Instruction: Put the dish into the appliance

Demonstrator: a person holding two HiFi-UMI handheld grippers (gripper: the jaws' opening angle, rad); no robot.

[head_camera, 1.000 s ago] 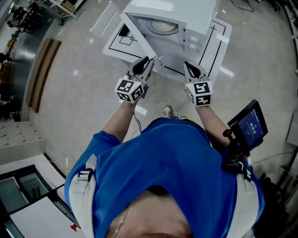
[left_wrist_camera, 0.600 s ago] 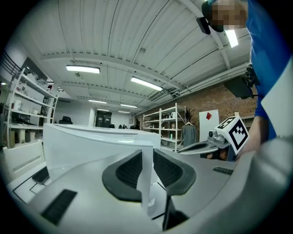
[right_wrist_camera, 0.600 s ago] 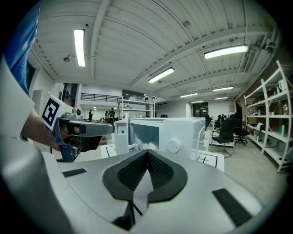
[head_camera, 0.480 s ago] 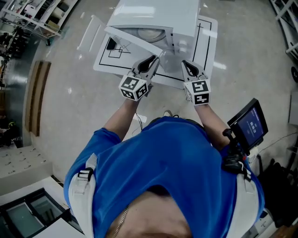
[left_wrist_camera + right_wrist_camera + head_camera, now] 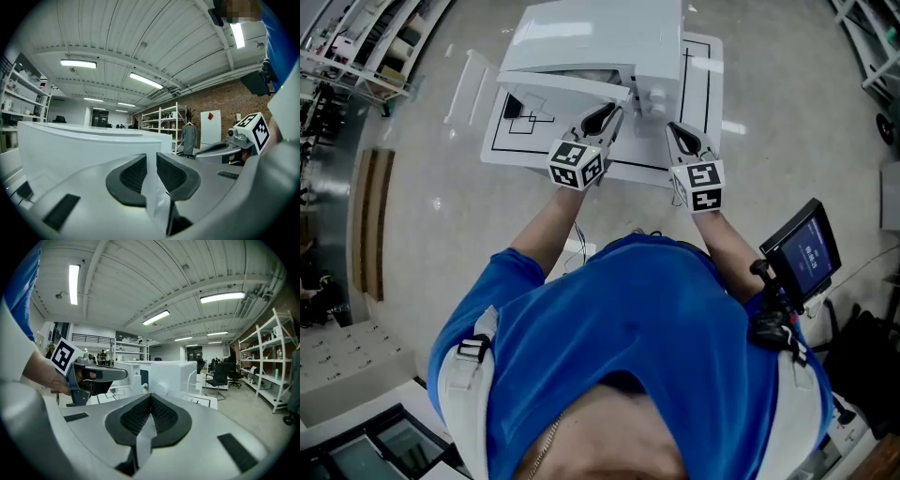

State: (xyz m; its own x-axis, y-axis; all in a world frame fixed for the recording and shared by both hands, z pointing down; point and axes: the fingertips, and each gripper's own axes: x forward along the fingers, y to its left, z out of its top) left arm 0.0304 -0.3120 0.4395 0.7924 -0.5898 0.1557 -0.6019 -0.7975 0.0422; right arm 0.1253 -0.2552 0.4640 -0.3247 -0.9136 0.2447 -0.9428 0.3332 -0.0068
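Note:
The white microwave [image 5: 600,42] stands on a white board on the floor. Its door [image 5: 567,82] is swung almost to, so the cavity and the dish are hidden. My left gripper [image 5: 612,114] is at the door's free edge. In the left gripper view the door's face [image 5: 84,145] fills the space just ahead of the jaws. The left gripper's [image 5: 151,176] pads stand a narrow gap apart with nothing pinched. My right gripper [image 5: 673,129] hovers beside it, in front of the control side, shut and empty, its pads [image 5: 151,411] pressed together.
The white board [image 5: 698,112] with black lines lies under the microwave on a pale shiny floor. A small screen [image 5: 802,253] is mounted at the person's right hip. Shelving [image 5: 356,47] and wooden planks [image 5: 370,216] lie to the left. Office chairs [image 5: 222,376] stand far right.
The microwave door has swung from wide open to nearly closed, with my left gripper following its edge. The dish inside has gone out of sight. My right gripper shifted slightly.

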